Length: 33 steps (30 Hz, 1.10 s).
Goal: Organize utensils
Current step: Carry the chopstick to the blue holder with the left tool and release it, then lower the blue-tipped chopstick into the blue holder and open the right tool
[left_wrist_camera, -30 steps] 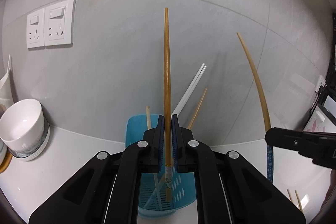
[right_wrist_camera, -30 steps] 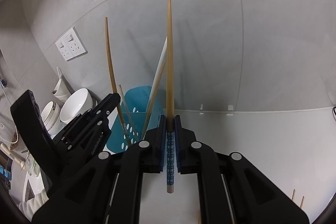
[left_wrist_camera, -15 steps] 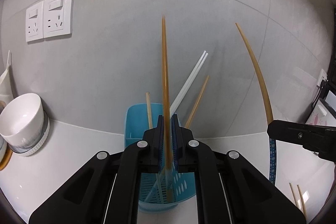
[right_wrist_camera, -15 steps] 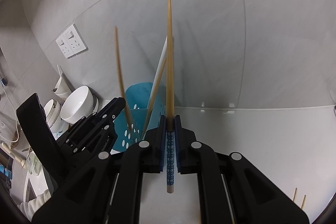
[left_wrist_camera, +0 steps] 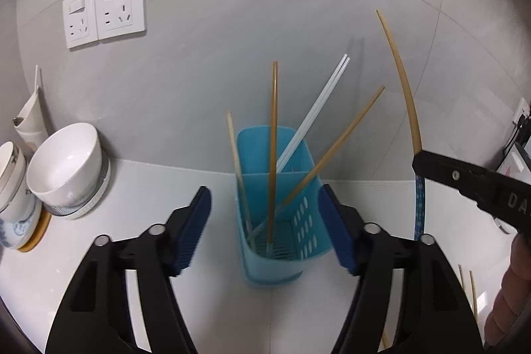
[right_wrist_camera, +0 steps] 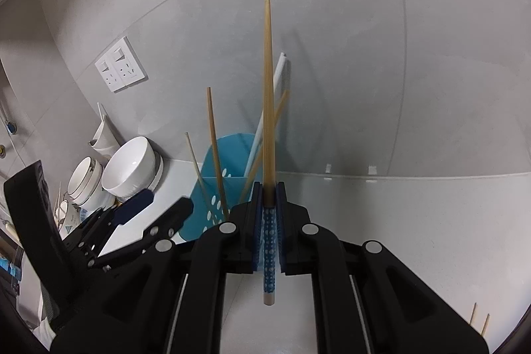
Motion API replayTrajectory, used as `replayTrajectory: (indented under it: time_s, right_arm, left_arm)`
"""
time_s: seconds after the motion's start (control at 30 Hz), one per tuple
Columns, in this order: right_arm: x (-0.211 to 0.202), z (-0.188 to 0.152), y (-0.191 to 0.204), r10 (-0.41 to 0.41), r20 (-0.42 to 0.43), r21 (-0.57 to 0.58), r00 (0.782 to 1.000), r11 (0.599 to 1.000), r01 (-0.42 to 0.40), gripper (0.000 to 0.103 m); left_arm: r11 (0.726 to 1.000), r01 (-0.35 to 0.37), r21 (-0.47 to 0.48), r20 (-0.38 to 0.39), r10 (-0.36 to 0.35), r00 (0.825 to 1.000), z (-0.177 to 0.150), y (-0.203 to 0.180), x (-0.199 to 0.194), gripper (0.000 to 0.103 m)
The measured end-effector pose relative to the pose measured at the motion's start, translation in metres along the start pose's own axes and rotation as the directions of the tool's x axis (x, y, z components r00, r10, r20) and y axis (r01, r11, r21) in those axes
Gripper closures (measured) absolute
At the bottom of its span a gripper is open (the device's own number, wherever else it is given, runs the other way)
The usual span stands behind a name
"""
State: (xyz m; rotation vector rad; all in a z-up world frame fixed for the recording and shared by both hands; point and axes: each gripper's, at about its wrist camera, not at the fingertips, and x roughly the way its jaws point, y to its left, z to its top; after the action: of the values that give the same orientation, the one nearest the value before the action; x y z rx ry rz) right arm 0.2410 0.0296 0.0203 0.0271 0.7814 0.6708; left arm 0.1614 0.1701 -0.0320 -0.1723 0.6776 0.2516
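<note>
Utensil holder (left_wrist_camera: 275, 204): the blue perforated caddy stands upright on the white counter (left_wrist_camera: 166, 188) against the grey wall, and it is the target your next move turns on. From your right gripper (right_wrist_camera: 268, 211) it lies ahead and to the left, just beyond the fingertips; from your left gripper (left_wrist_camera: 265, 221) it sits dead ahead, between the spread fingers but not touched by them.

White bowls (left_wrist_camera: 66, 165) are stacked well to the left of the holder, clear of both tools.

Left gripper: its jaws have just been opening and now stand wide. The brown chopstick (left_wrist_camera: 272, 155) stands near upright in the holder's front compartment, free of the pads, with a paler stick, a slanted brown one and a white pair for company.

Right gripper: clamped tight on the blue-patterned chopstick (right_wrist_camera: 268, 121), gripped on its dotted handle, with the handle end hanging below the pads. Its long axis runs near vertical, bare wooden tip upward, well above the holder's rim.

Judgement: your right hand carries the next piece. Shift it left until the lower end sits over an open compartment, keep the stick upright, then lower it. Watch the slanted sticks; they cross the opening and could deflect the end.

Two loose sticks (right_wrist_camera: 479, 322) lie at the counter's right edge, not yet collected.
</note>
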Motion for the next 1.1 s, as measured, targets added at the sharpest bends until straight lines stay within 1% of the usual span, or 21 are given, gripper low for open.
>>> replayTrajectory:
  time_s: [0.07,0.1,0.17,0.27,0.37,0.43,0.53,0.67,0.77,0.93,1.1]
  right_arm:
    - [0.002,0.002,0.003,0.009,0.005,-0.004,1.0,1.0,-0.009,0.096]
    - [0.003,0.003,0.005,0.017,0.01,-0.007,1.0,1.0,-0.017,0.096]
    - [0.005,0.006,0.009,0.032,0.017,-0.012,0.999,0.999,-0.032,0.096]
    - [0.01,0.009,0.017,0.051,0.028,-0.022,0.998,0.999,-0.05,0.096]
    - [0.015,0.012,0.022,0.078,0.031,-0.025,0.997,0.997,-0.077,0.096]
    - [0.019,0.013,0.026,0.095,0.033,-0.022,0.995,0.995,-0.094,0.096]
    - [0.024,0.016,0.031,0.115,0.051,-0.027,0.992,0.993,-0.114,0.096]
    - [0.031,0.019,0.039,0.121,0.07,-0.036,0.99,0.992,-0.119,0.096]
    - [0.038,0.019,0.045,0.122,0.092,-0.041,0.988,0.992,-0.119,0.096]
    - [0.05,0.014,0.053,0.099,0.129,-0.063,0.987,0.994,-0.091,0.096]
    - [0.064,0.003,0.054,0.077,0.119,-0.069,0.99,0.995,-0.069,0.096]
  left_arm:
    - [1.0,-0.005,0.001,-0.02,0.005,1.0,-0.002,0.001,-0.006,0.024]
    - [1.0,-0.006,-0.001,-0.028,0.006,1.0,-0.003,0.003,-0.009,0.022]
    - [1.0,-0.011,-0.006,-0.038,0.011,0.999,-0.003,0.005,-0.014,0.014]
    - [1.0,-0.012,-0.015,-0.047,0.011,0.999,-0.003,0.013,-0.021,0.007]
    - [0.999,0.006,-0.034,-0.067,-0.009,0.998,-0.004,0.02,-0.023,0.006]
    - [1.0,-0.012,-0.027,-0.068,0.01,0.998,-0.005,0.022,-0.023,0.006]
    - [0.999,-0.019,-0.038,-0.081,0.016,0.997,-0.008,0.03,-0.019,0.006]
    - [0.998,-0.037,-0.047,-0.088,0.032,0.996,-0.013,0.038,-0.023,0.006]
    - [0.997,-0.042,-0.06,-0.095,0.036,0.995,-0.016,0.043,-0.024,0.006]
    - [0.995,-0.06,-0.074,-0.098,0.053,0.994,-0.019,0.05,-0.025,0.006]
    - [0.994,-0.081,-0.077,-0.087,0.074,0.993,-0.021,0.055,-0.026,0.006]
